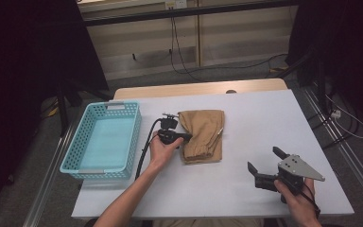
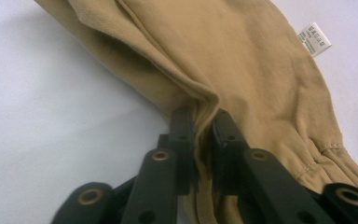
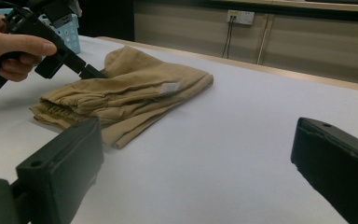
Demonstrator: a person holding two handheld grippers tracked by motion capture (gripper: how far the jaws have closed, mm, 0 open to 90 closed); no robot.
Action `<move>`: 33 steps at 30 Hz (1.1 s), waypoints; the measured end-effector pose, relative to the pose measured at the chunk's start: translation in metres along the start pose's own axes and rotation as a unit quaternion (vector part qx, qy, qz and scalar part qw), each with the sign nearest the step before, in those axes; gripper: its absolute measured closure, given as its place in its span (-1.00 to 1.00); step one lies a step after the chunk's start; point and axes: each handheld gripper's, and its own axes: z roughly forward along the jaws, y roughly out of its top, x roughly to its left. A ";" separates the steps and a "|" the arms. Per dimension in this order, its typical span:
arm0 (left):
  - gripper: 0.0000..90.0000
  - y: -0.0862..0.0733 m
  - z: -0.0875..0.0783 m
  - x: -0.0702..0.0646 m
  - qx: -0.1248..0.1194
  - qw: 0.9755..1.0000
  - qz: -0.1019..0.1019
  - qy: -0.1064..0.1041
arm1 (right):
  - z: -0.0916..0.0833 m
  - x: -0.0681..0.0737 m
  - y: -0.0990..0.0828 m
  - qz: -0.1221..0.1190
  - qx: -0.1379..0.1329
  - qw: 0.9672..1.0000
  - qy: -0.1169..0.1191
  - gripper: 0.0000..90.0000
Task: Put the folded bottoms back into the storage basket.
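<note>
On the white surface (image 1: 246, 142), right of the blue basket (image 1: 105, 137), the folded tan garment (image 1: 202, 135) lies flat, its near-left fold pinched between the left gripper's (image 2: 204, 122) nearly closed jaws. Judged advisable: lift gently so the layers stay folded. The right gripper (image 1: 263, 161) rests apart at the near right, jaws spread and empty.

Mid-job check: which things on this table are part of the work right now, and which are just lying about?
In the job:
- folded tan garment, its edge pinched
- left tool, shut on it
- light blue basket, the likely destination

Lying about:
- right tool, open, apart from the garment
- wall socket
</note>
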 end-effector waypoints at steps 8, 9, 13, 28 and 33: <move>0.90 0.003 -0.009 0.004 -0.023 0.999 -0.024 -0.023 | -0.001 -0.001 0.000 0.003 -0.001 1.000 -0.001 -0.95; 0.90 0.004 -0.011 0.004 -0.024 0.999 -0.022 -0.027 | -0.001 -0.001 0.000 0.002 -0.002 1.000 -0.001 -0.95; 0.90 0.007 -0.018 0.003 -0.037 0.998 -0.024 -0.039 | -0.001 -0.001 0.000 0.000 -0.002 1.000 0.000 -0.95; 0.90 0.014 -0.034 -0.006 -0.071 0.996 -0.010 -0.047 | -0.001 -0.001 0.000 0.001 -0.002 1.000 0.000 -0.95; 0.90 0.016 -0.042 -0.009 -0.083 0.996 0.005 -0.032 | -0.001 -0.001 0.000 0.000 -0.001 1.000 -0.002 -0.95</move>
